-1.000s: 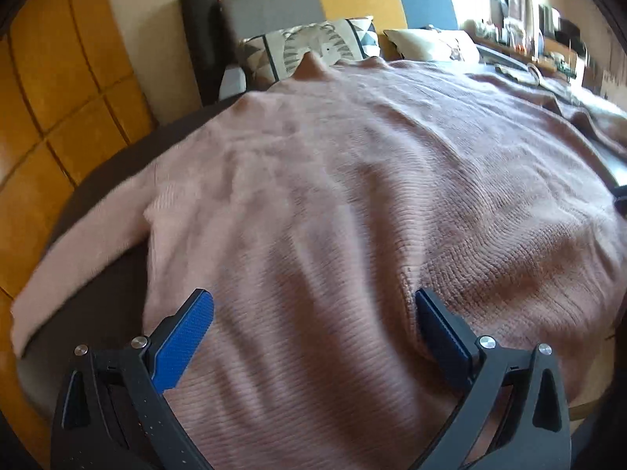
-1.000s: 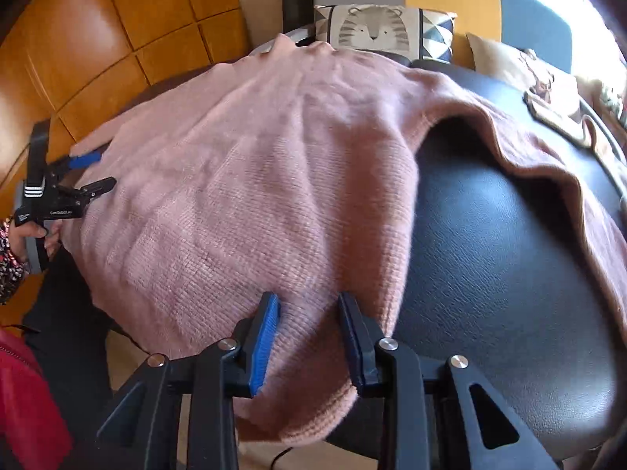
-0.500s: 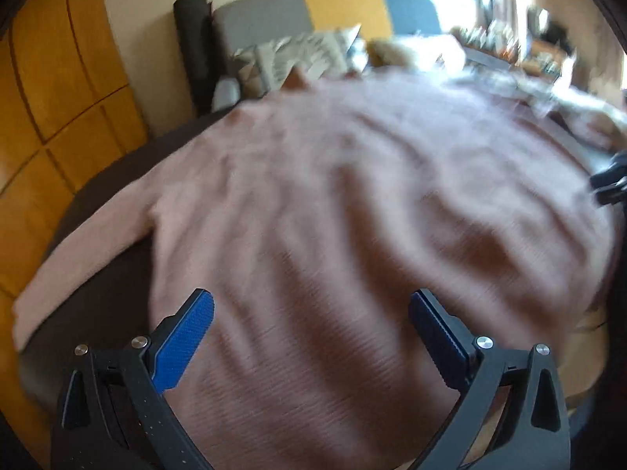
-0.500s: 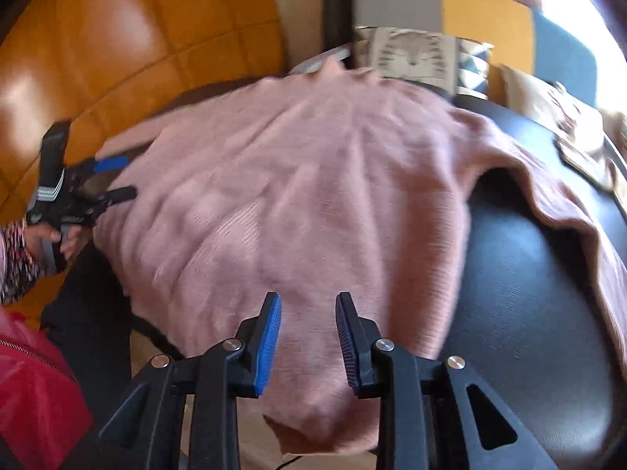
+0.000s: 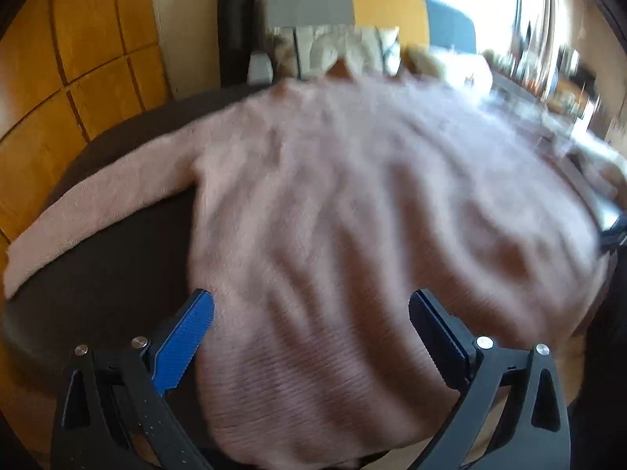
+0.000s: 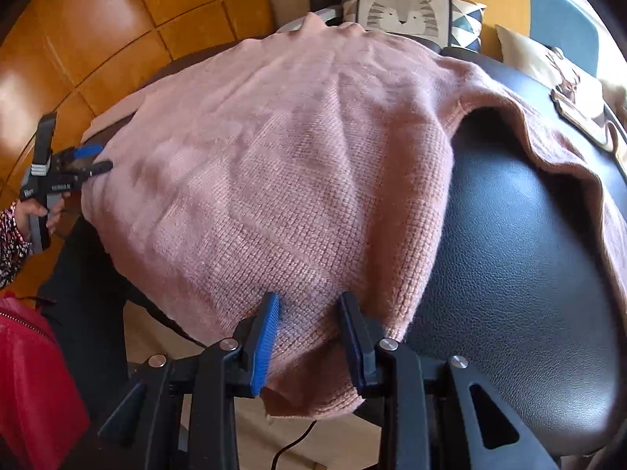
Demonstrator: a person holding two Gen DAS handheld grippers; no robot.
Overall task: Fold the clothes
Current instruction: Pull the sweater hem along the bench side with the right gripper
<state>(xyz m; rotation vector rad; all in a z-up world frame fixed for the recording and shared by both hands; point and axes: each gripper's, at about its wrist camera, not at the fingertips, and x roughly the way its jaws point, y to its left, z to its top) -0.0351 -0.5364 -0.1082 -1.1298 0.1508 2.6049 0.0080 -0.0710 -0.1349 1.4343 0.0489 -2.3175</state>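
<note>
Spread across the middle of both views, a pink knitted sweater [image 6: 298, 164] lies flat on a round dark leather-look table [image 6: 509, 282], its hem hanging over the near edge at the bottom of the frame. Seen from the left wrist, the picture is blurred; the left gripper [image 5: 311, 329] sits at the bottom with its jaws wide apart, the sweater's lower body between the blue pads [image 5: 184, 337] and nothing clamped. One sleeve [image 5: 98, 211] stretches toward the left edge of that frame. Seen from the right wrist, the right gripper [image 6: 309, 329] is at bottom centre, jaws partly apart with the hem lying between them; whether the pads touch the knit I cannot tell. At the left edge, the other gripper shows beside the sweater's side. A tiger-print cushion [image 6: 407, 13] sits at the top, a red bag [image 6: 31, 384] at lower left
</note>
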